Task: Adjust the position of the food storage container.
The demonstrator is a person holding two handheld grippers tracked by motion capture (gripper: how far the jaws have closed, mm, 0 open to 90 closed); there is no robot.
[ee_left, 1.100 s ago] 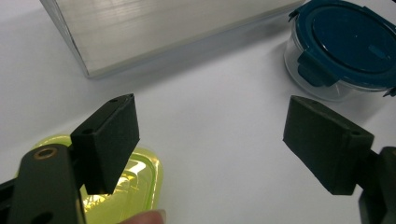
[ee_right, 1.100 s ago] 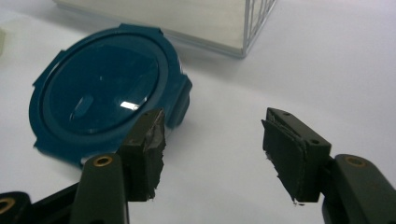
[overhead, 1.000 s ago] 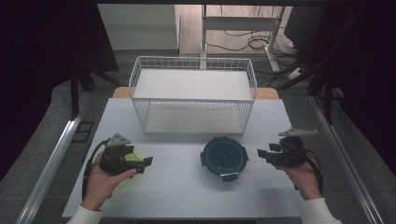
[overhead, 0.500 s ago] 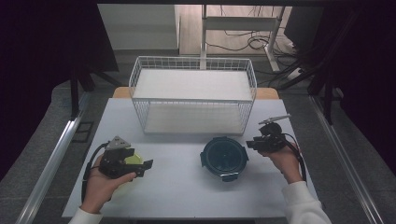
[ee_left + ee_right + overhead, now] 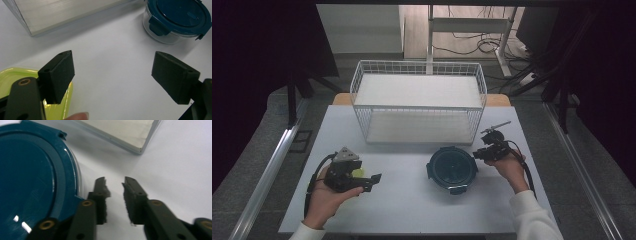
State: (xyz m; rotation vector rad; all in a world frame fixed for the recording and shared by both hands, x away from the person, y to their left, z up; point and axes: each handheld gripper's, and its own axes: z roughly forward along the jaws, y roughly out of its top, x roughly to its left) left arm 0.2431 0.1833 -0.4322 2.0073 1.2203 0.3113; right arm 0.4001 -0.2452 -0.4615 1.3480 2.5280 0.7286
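Observation:
A round glass container with a dark teal clip lid (image 5: 451,167) (image 5: 177,20) (image 5: 32,182) stands on the white table (image 5: 412,210), in front of the wire basket. My right gripper (image 5: 477,154) (image 5: 114,187) sits just beside the container's right rim. Its jaws have just been closing and now stand a narrow gap apart with nothing between them. My left gripper (image 5: 369,181) (image 5: 113,75) rests at the front left with its jaws wide apart and empty. A yellow-green flat lid (image 5: 358,173) (image 5: 10,75) lies under its left jaw.
A white wire basket (image 5: 419,107) stands at the back middle of the table; its pale base (image 5: 67,12) (image 5: 120,132) shows in both gripper views. Bare tabletop lies between the two grippers. A thumb tip (image 5: 77,116) shows at the bottom edge.
The right hand has moved left and a little down, up to the round container's rim, and its jaws have narrowed. The left hand and gripper have stayed put.

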